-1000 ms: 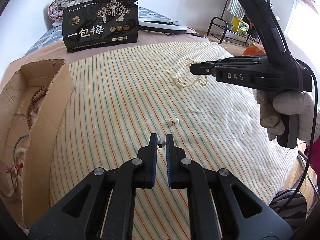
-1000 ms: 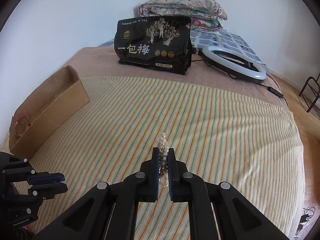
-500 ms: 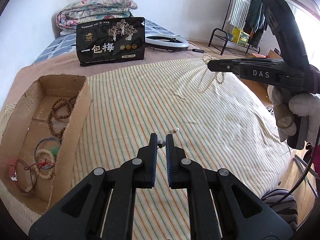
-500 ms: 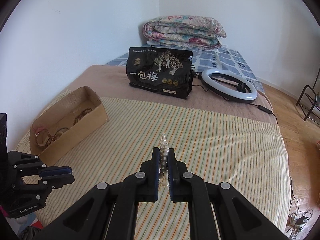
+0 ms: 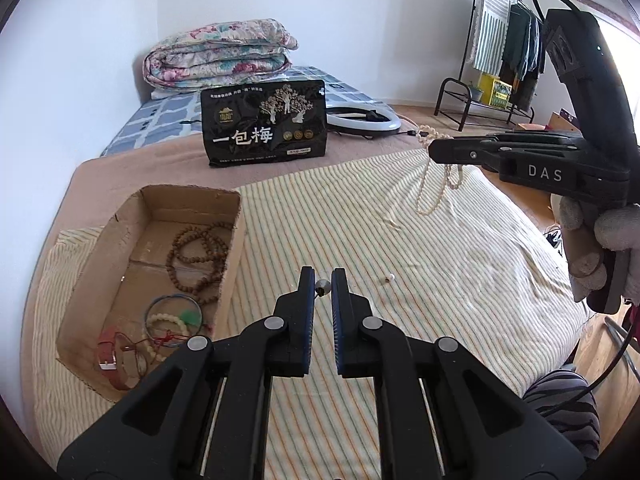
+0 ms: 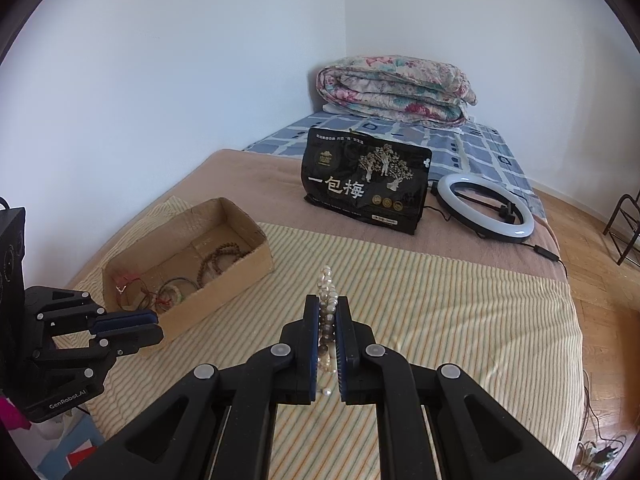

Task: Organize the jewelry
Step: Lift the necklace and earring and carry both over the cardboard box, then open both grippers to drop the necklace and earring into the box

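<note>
My left gripper [image 5: 322,285] is shut on a small pearl earring [image 5: 322,287], held above the striped bed cover. My right gripper [image 6: 328,312] is shut on a pearl necklace [image 6: 327,300]; in the left wrist view the necklace [image 5: 430,184] dangles from it, high over the bed at right. A second pearl earring [image 5: 389,278] lies on the cover just right of my left fingertips. An open cardboard box [image 5: 132,280] at left holds brown bead strands [image 5: 200,250], bangles and a red-strapped watch; the box also shows in the right wrist view [image 6: 240,272].
A black snack bag [image 5: 264,124] stands at the back of the bed beside a ring light [image 5: 362,120] with its cable. A folded quilt [image 5: 218,54] lies by the wall. A clothes rack [image 5: 500,56] stands far right. The bed edge drops off at right.
Both grippers have risen well above the bed, so the views widened. The necklace came up off the cover with the right gripper. The box's inside came into view.
</note>
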### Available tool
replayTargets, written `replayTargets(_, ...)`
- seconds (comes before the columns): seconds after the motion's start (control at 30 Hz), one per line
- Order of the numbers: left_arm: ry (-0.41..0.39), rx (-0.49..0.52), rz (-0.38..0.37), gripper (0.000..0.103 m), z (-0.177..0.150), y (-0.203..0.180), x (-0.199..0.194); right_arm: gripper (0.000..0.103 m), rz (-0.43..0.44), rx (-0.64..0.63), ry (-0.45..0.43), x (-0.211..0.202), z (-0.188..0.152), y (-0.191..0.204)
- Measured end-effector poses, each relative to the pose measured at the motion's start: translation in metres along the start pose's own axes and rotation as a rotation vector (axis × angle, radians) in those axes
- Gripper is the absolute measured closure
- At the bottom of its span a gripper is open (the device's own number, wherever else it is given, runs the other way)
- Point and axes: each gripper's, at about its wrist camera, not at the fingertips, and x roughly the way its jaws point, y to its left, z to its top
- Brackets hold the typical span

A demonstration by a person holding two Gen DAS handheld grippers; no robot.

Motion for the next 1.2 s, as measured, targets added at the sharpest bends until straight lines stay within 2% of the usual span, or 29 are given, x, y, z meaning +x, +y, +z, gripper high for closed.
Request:
replayTargets(0.47,-0.051,-0.047,0.075,0.097,0.004,0.061,-0.029,0.098,0.068,-0.049,-0.017,0.010,0.031,0.059)
replayTargets(0.9,-0.030,-0.115,0.137,0.097,-0.006,0.129,-0.037,0.098,0.133,-0.083,0.003,0.046,0.058,0.115)
replayTargets(1.2,0.005,-0.136,0.148,0.097,-0.012,0.156,-0.030,0.098,0.155,-0.095,0.036,0.081,0.066,0.143)
